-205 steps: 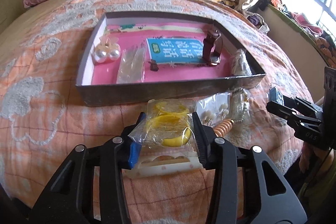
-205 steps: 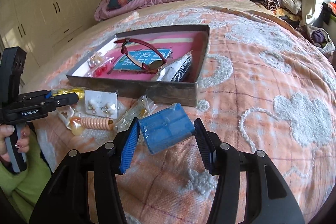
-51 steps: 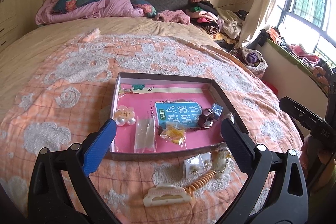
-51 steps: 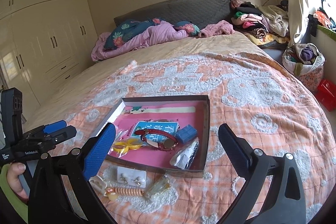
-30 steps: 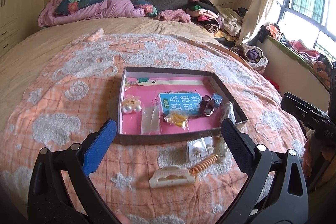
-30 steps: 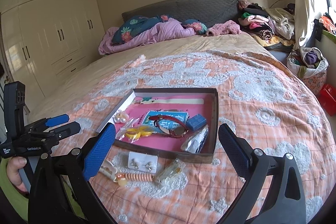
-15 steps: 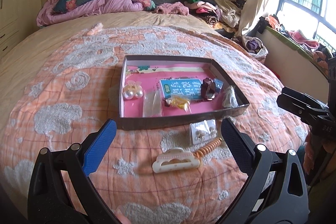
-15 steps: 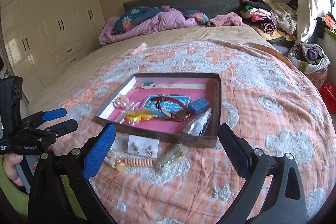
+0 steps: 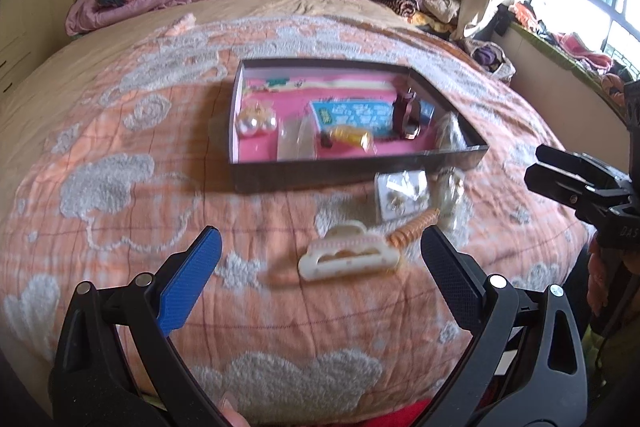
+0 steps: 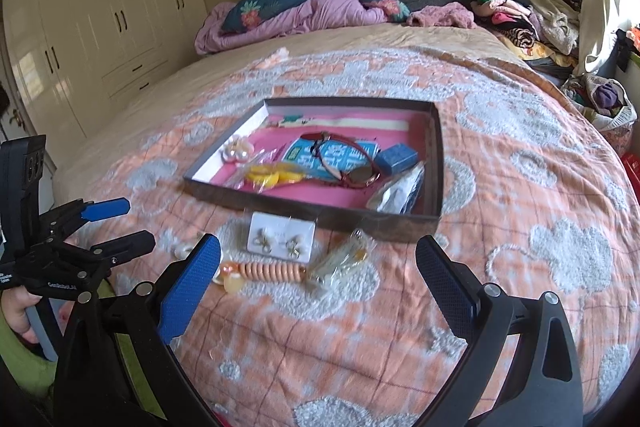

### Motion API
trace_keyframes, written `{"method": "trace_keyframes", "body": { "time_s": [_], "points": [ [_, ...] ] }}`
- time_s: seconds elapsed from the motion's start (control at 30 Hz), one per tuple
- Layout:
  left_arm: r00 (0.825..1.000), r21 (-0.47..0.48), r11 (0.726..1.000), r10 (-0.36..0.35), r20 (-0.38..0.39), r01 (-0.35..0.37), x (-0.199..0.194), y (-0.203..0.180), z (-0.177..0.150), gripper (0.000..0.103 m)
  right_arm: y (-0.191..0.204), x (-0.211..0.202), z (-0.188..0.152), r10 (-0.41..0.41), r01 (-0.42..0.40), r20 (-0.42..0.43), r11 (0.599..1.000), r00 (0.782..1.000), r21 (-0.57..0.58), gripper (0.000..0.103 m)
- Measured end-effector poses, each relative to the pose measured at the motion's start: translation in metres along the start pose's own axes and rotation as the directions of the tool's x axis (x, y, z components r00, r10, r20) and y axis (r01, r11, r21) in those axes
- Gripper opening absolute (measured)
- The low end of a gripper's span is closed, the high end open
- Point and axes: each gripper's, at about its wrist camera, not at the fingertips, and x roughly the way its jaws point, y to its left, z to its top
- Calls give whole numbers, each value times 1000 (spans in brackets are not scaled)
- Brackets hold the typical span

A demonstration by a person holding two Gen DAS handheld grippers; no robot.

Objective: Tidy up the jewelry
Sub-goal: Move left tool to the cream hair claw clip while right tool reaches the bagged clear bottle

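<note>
On the bedspread short of the box [image 9: 360,173], four pieces wait: cream hair clip [image 9: 349,258], coiled band [image 10: 269,273], earring card [image 10: 281,237], clear packet [image 10: 340,263]. I hold the left gripper [image 9: 318,273] and right gripper [image 10: 318,275] spread wide, both empty. I judge this a between-picks step; next I lower onto the clip. Open quilt surrounds it; only the box's near wall needs clearing.

bed with orange blanket [image 9: 120,227], shallow tray [image 9: 352,171], cream hair clip [image 9: 348,259], earring card [image 10: 282,237], spiral tie [image 10: 272,273]
</note>
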Motion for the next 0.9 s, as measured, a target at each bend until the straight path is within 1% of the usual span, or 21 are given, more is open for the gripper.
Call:
{"method": "trace_keyframes", "body": {
  "time_s": [0.2,0.43,0.63,0.77,0.9],
  "points": [
    [999,-4,1000,8,-43,-8,9,5,-14,93,7,11,-9,15,-16,-40,1000,999,-17,98],
    [996,15,1000,9,-93,-7,22,2,-24,93,10,20,-15,77,-77,-87,997,993,2,96],
    [992,30,1000,6,-122,-3,35,-4,-26,93,0,33,-22,90,-82,-135,995,987,65,88],
    [992,35,999,14,-129,-9,43,-6,-27,93,-10,43,-27,104,-84,-165,989,981,125,79],
    [992,35,999,11,-128,-7,50,-8,-25,93,-13,48,-29,105,-81,-175,987,979,141,77]
  ]
}}
